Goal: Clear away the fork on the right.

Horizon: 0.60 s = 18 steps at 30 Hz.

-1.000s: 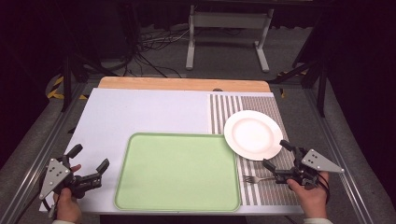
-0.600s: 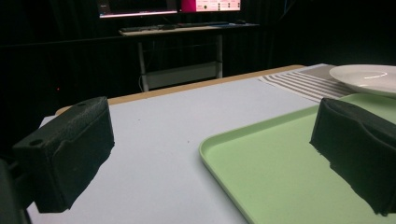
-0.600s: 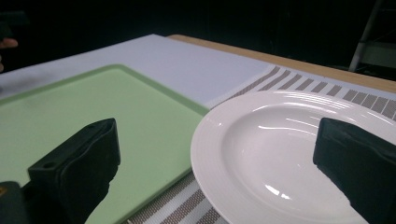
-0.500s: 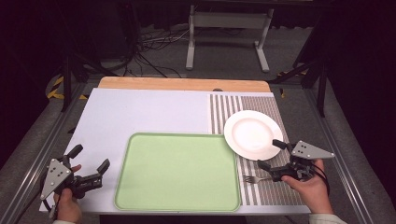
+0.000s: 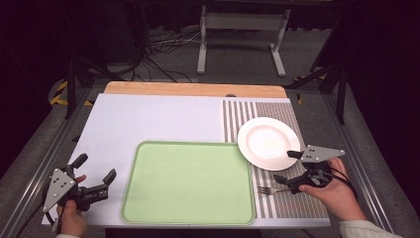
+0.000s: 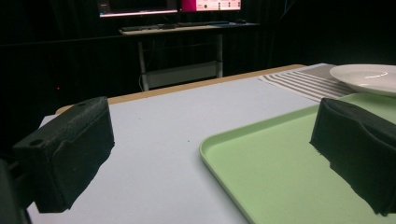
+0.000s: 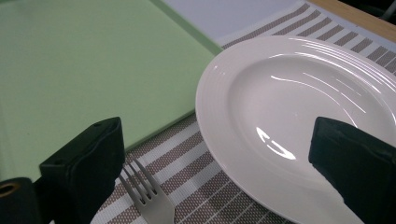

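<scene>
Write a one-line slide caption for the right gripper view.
Open right gripper poised over the near rim of a white plate, with a fork on the striped mat beside a green tray.

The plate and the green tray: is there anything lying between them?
No. In the high view the white plate meets the green tray at its far right corner; the fork lies nearer the person.

- Pretty dark room all round, the far side is swallowed in black.
- A grey floor [image 5: 237,64] is seen past the table, with cables [image 5: 163,47] strewn far left.
- A pale metal stand [image 5: 242,29] is parked at the far middle.
- Yellow-black hazard tape [image 5: 60,91] is stuck down on the left.
</scene>
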Each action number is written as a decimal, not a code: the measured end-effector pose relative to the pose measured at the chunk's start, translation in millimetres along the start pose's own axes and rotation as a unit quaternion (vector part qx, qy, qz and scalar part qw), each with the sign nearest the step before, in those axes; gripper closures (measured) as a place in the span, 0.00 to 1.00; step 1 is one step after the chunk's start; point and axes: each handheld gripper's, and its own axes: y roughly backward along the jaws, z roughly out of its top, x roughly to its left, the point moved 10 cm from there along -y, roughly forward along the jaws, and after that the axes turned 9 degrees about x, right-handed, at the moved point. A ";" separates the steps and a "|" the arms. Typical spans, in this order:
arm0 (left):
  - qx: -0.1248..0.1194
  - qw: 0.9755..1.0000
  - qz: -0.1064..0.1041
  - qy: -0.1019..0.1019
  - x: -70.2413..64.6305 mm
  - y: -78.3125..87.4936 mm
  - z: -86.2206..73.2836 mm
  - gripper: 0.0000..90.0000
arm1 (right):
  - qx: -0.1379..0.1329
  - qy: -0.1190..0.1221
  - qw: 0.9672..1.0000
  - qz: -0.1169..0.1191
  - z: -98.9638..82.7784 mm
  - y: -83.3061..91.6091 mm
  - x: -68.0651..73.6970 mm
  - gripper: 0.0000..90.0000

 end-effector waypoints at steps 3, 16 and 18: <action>0.000 1.000 -0.001 0.000 -0.2 -0.1 0.0 0.00 | 0.027 0.018 0.999 -0.003 -0.1 -0.3 0.2 0.05; 0.002 1.000 -0.003 0.001 -0.6 -0.4 -0.6 0.00 | 0.110 0.060 0.992 0.002 -3.3 -3.6 0.3 0.06; 0.002 1.000 -0.004 0.001 -0.6 -0.5 -0.7 0.00 | 0.118 0.063 0.991 0.001 -3.4 -3.4 0.4 0.06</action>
